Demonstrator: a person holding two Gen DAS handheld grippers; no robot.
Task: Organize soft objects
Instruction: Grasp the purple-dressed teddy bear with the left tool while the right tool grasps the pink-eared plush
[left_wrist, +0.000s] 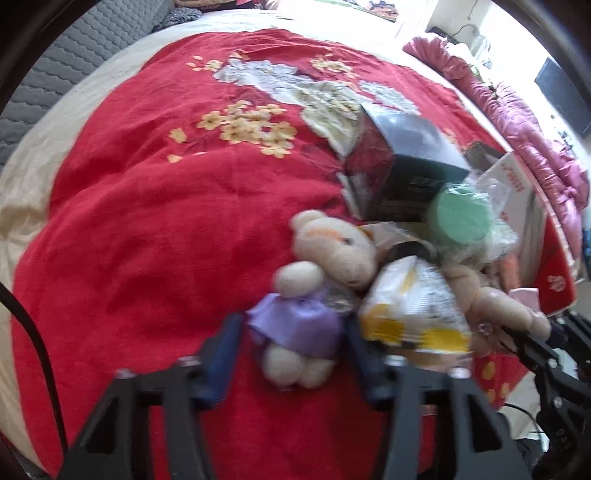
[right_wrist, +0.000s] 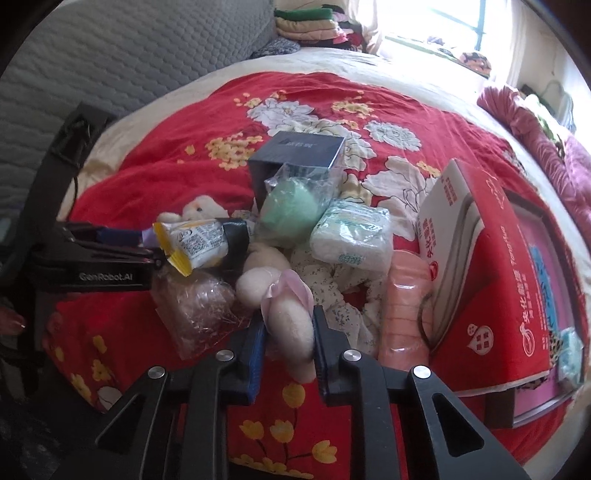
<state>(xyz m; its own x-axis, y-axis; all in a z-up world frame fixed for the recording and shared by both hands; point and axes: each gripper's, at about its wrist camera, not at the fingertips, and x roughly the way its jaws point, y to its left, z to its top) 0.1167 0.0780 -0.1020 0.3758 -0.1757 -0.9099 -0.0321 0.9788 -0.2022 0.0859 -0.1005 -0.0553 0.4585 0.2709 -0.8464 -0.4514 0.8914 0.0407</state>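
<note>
A cream teddy bear in a purple dress (left_wrist: 332, 247) lies on the red flowered blanket (left_wrist: 147, 221). My left gripper (left_wrist: 291, 343) is shut on its dressed body, one finger on each side. A second beige plush bear (right_wrist: 291, 325) with a pink bow lies to its right, and my right gripper (right_wrist: 290, 336) is shut on one of its limbs. In the left wrist view this bear (left_wrist: 491, 306) shows at the lower right with the right gripper (left_wrist: 517, 334) on it. A yellow and white packet (left_wrist: 406, 306) leans between the two bears.
Piled behind are a green sponge in plastic (right_wrist: 291, 210), a dark box (right_wrist: 299, 151), a tissue pack (right_wrist: 351, 236), floral cloth (right_wrist: 332, 288), a peach roll (right_wrist: 406, 302) and a wrapped pinkish item (right_wrist: 195, 306). A red and white carton (right_wrist: 491, 277) stands right. A pink quilt (left_wrist: 517, 122) lines the bed's far side.
</note>
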